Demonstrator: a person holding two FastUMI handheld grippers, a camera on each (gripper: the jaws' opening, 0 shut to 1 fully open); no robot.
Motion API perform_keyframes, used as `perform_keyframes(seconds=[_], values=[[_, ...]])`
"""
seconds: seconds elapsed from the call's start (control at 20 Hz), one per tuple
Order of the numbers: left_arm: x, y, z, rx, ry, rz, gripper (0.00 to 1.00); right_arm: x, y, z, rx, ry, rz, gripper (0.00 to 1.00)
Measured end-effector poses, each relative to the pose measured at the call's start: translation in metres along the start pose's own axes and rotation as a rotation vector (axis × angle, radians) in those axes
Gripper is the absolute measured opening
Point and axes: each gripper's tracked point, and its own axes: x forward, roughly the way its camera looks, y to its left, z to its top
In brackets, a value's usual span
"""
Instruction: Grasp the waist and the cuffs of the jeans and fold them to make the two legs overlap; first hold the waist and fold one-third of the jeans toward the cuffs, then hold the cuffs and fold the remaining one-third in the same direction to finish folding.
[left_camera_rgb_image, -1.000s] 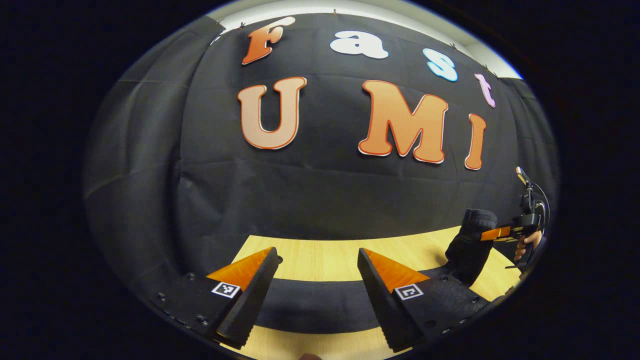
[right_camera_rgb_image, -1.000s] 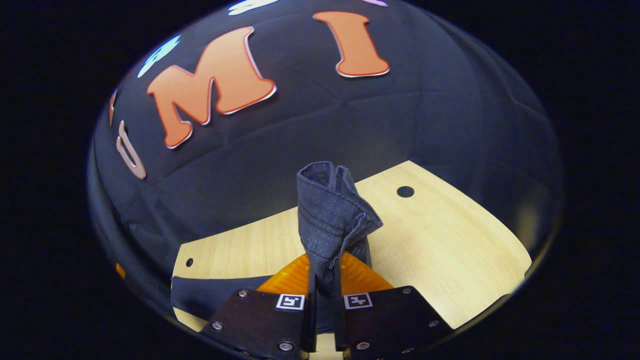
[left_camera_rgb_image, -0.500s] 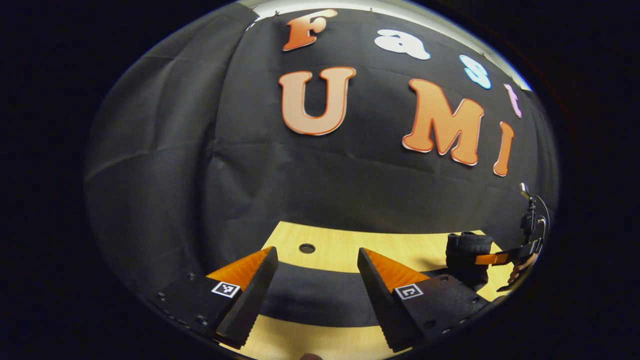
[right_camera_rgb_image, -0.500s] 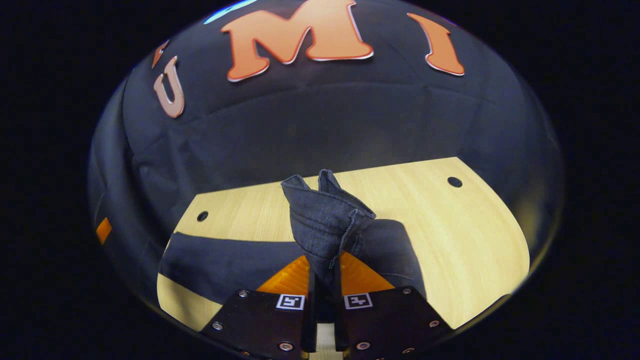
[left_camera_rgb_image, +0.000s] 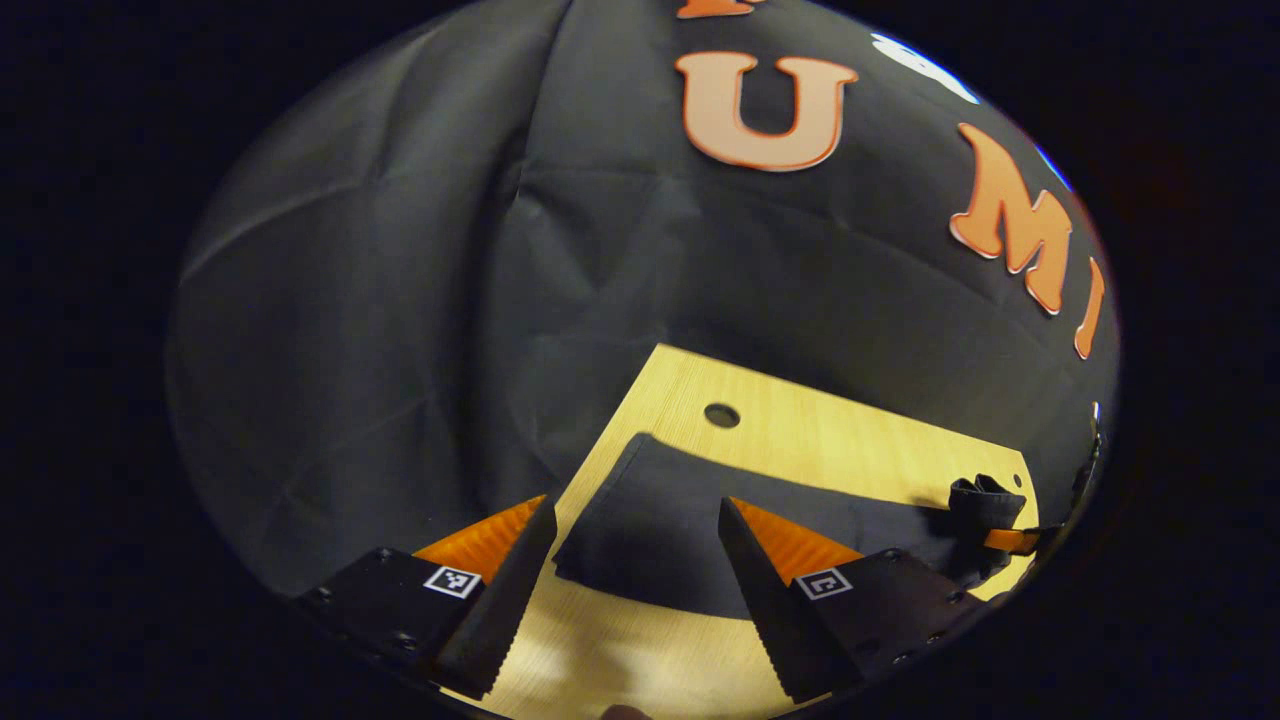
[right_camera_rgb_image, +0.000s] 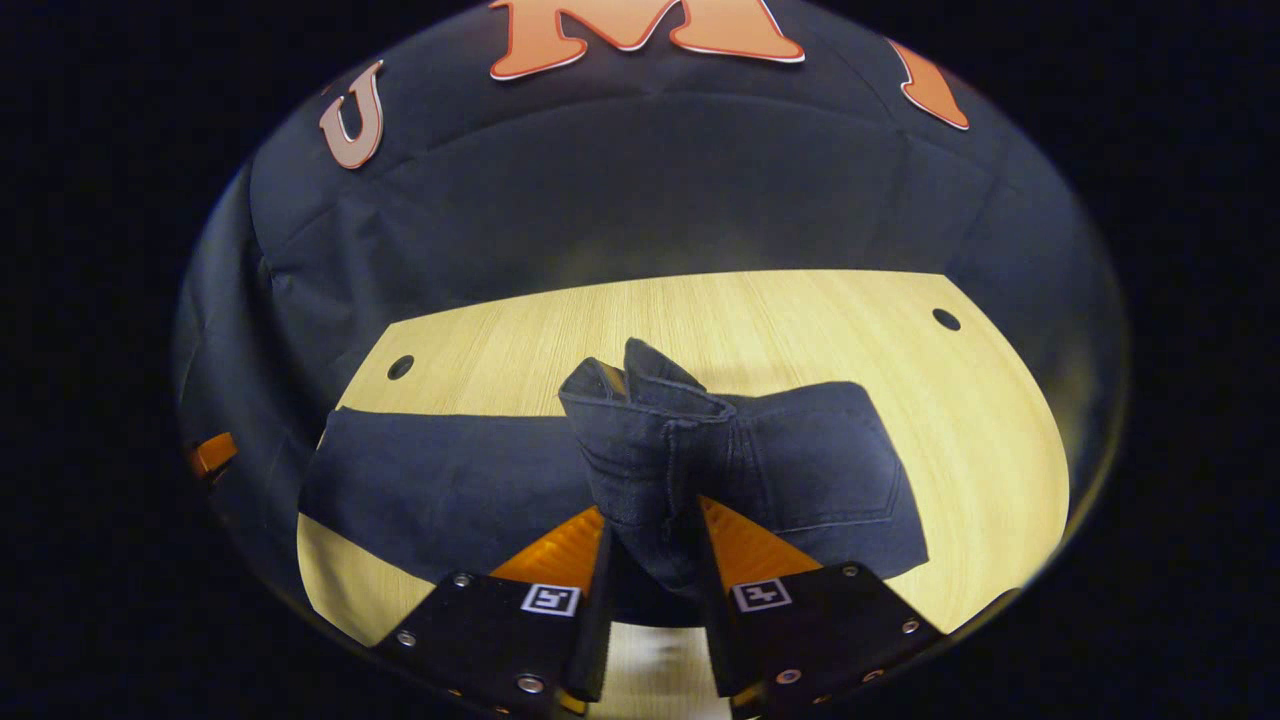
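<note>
Denim jeans (right_camera_rgb_image: 800, 480) bunch between the right gripper (right_camera_rgb_image: 652, 545)'s parted fingers; the left gripper (left_camera_rgb_image: 630, 560) gapes empty.

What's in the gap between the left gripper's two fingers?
In the left gripper view, the left gripper is open over the jeans cuff end, with bare wooden table nearer the camera.

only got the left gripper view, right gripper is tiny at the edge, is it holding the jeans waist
Observer: In the right gripper view, a bunch of the jeans at the waist stands up between the fingers of the right gripper. The fingers stand a little apart, and I cannot tell whether they press it.
Operator: rest of the waist end down yet
Observer: Yes. The part with the back pocket lies flat on the table, just right of the bunch.
</note>
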Motion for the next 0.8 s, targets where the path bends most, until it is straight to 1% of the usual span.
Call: perform_keyframes(seconds=[0.05,0.1,0.15,0.2,0.25,0.3,0.35,0.45,0.55,0.6,0.7,0.8], values=[[0.014,0.004,-0.008,-0.013,0.052,0.01,0.98,-0.001,-0.001,-0.001,-0.009,0.003,-0.013,0.45],[0.026,0.004,-0.017,-0.019,0.096,0.011,0.98,-0.004,-0.001,-0.002,-0.015,0.008,-0.017,0.46],[0.037,0.004,-0.024,-0.022,0.142,0.013,0.98,-0.004,0.006,-0.004,-0.011,0.013,0.014,0.49],[0.043,0.003,-0.03,-0.016,0.178,0.007,0.98,-0.006,0.018,-0.008,0.006,0.026,0.062,0.46],[0.049,0.002,-0.031,-0.014,0.206,0.009,0.98,-0.01,0.027,-0.011,0.014,0.032,0.093,0.7],[0.05,-0.001,-0.032,-0.011,0.236,0.005,0.98,-0.013,0.031,-0.011,0.01,0.025,0.097,0.78],[0.051,-0.001,-0.034,-0.01,0.265,0.001,0.98,-0.014,0.034,-0.013,0.005,0.016,0.092,0.93],[0.058,0.002,-0.038,0.016,0.333,0.007,0.98,-0.019,0.038,-0.012,0.01,0.002,0.087,0.95],[0.062,-0.002,-0.031,0.022,0.376,0.019,0.98,-0.026,0.036,-0.007,0.024,-0.024,0.081,0.95],[0.063,-0.008,-0.029,0.017,0.391,0.014,0.98,-0.03,0.032,-0.004,0.033,-0.038,0.07,0.95],[0.061,-0.006,-0.033,0.018,0.424,0.004,0.99,-0.044,0.026,0.002,0.056,-0.067,0.045,0.95],[0.063,-0.002,-0.03,0.04,0.417,0.011,0.97,-0.052,0.016,0.006,0.081,-0.092,0.021,0.95]])
